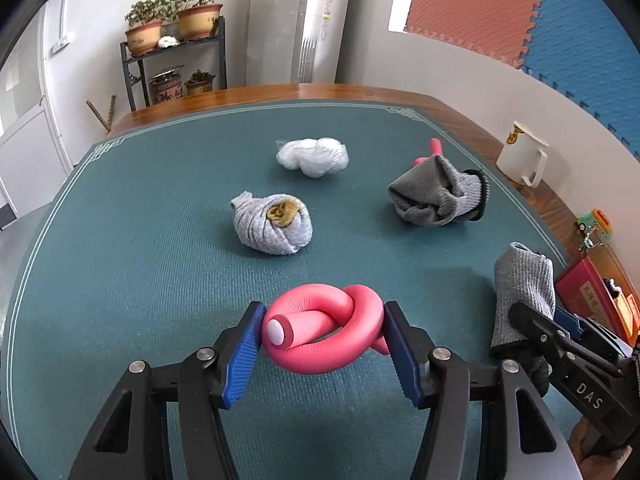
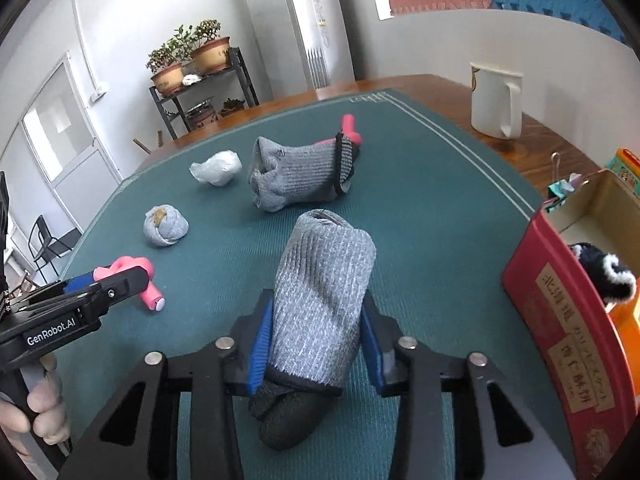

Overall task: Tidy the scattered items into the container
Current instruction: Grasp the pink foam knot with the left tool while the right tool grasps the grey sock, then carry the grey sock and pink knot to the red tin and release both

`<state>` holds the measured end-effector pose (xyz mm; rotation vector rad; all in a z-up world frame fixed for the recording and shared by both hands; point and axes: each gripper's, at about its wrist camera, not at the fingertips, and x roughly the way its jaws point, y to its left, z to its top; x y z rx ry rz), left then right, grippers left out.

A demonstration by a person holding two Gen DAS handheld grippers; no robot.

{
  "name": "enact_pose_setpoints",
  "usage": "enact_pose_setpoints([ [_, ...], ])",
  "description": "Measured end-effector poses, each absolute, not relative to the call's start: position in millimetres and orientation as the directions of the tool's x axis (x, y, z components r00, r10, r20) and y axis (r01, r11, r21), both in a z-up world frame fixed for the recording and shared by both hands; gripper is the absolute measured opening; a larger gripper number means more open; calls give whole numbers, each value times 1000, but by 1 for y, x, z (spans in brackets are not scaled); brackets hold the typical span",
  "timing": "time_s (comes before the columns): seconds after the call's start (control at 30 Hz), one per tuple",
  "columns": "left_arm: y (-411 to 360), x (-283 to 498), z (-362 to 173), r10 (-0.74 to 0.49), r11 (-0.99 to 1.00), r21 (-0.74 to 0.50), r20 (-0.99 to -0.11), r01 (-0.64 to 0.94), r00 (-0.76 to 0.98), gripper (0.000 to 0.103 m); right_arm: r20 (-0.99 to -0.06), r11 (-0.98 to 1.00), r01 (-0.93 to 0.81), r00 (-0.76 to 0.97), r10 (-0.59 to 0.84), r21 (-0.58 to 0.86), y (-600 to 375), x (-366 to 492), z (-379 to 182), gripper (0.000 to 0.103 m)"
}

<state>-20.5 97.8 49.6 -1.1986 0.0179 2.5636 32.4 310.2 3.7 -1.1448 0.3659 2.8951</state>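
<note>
My left gripper (image 1: 324, 334) is shut on a knotted pink foam tube (image 1: 324, 332) just above the green mat; it also shows in the right wrist view (image 2: 136, 276). My right gripper (image 2: 318, 332) is shut on a grey knit glove (image 2: 324, 296), also seen at the right of the left wrist view (image 1: 524, 292). The red box (image 2: 560, 320) stands open at the right with a black and white item (image 2: 604, 276) inside. On the mat lie a rolled grey sock (image 1: 272, 224), a white plastic wad (image 1: 312, 156) and a second grey glove (image 1: 436, 192) over another pink tube (image 1: 434, 148).
A white mug (image 1: 522, 154) stands on the wooden table edge (image 1: 280, 90) at the far right. Small clips and a packet (image 2: 564, 188) lie behind the box. A plant shelf (image 1: 172, 52) and a white air conditioner (image 1: 320, 20) stand beyond the table.
</note>
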Motion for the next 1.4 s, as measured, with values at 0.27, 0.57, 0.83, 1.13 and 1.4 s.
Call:
enact_pose_setpoints([
  [0.27,104,-13,56,290,-944,-116,-739,-308,-609,61,-594,-968,-140,-804,-12,209,323,61,28,40],
  [0.57,124,1,69,320,-929,-111,-719,-353,-617,61,-495,-940,-293,-851,173,175,383,111,76,40],
  [0.83,165,18,89,381,-893,-104,-691,-438,-614,61,-477,-895,-406,-833,281,182,443,133,92,40],
  [1.13,213,36,107,430,-853,-82,-672,-516,-603,61,-499,-870,-438,-819,284,224,489,119,94,61],
  [1.4,263,49,113,485,-795,-78,-679,-602,-552,61,-466,-818,-501,-817,338,285,521,164,91,70],
])
